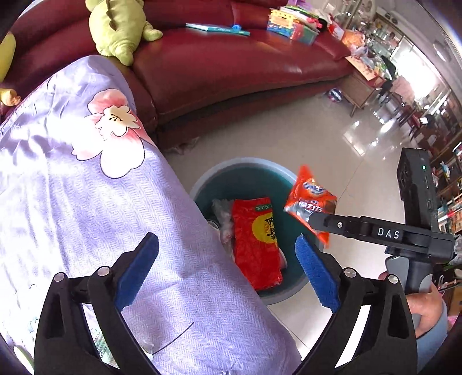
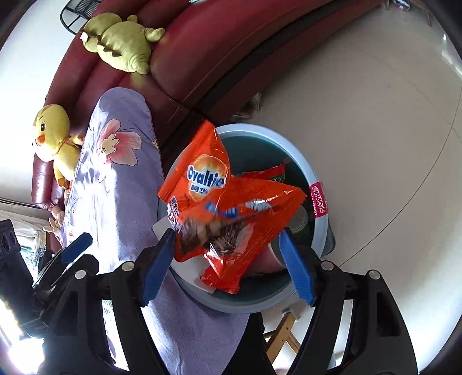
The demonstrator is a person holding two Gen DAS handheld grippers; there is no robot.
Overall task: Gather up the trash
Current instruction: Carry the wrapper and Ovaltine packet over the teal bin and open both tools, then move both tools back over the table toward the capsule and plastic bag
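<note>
A round grey-blue trash bin with a teal inside stands on the floor by the sofa. In it lie a red snack bag and clear plastic wrap. My left gripper hangs over the bin's near side, open wide with nothing between its blue pads. An orange Ovaltine wrapper hangs over the bin between the spread jaws of my right gripper. The wrapper's lower part is blurred and it looks loose, touching the left pad at most.
A purple floral quilt bulges against the bin's left side. Behind are a dark red sofa, a green plush and a yellow duck plush. A wooden stool stands below the bin. A hand holds the right gripper.
</note>
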